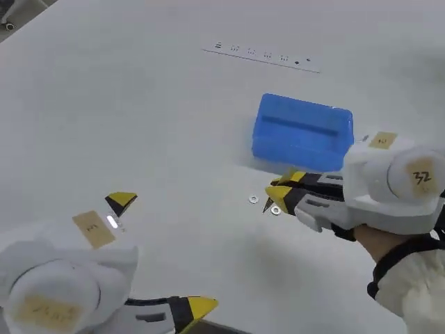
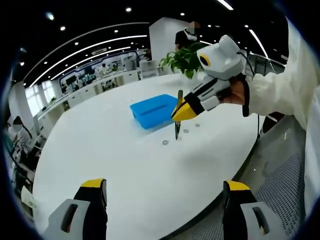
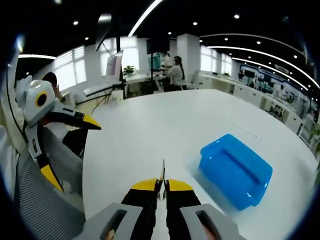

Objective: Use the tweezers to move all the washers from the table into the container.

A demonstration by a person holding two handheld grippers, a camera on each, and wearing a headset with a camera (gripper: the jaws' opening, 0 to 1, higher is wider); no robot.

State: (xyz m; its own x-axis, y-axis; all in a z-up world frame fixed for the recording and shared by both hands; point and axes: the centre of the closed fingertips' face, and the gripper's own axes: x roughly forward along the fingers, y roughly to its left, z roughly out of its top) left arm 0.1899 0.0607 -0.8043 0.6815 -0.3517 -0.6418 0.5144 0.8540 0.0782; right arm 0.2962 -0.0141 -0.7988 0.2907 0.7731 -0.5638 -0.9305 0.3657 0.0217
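Left: white-and-yellow left tongs (image 1: 161, 254) spread wide, empty. Centre, on the white table (image 1: 139, 104): small metal washers (image 1: 253, 200) near the tip of slim tweezers (image 2: 177, 125), clamped tight in the right tongs (image 1: 272, 193); pickup step, likely. Next: pinch one washer precisely, carry to the blue plastic container (image 1: 299, 149) just beyond.

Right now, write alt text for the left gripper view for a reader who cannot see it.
The right gripper holds tweezers tip-down over a white table, close to three washers beside a blue container. The left gripper stands open in the foreground.
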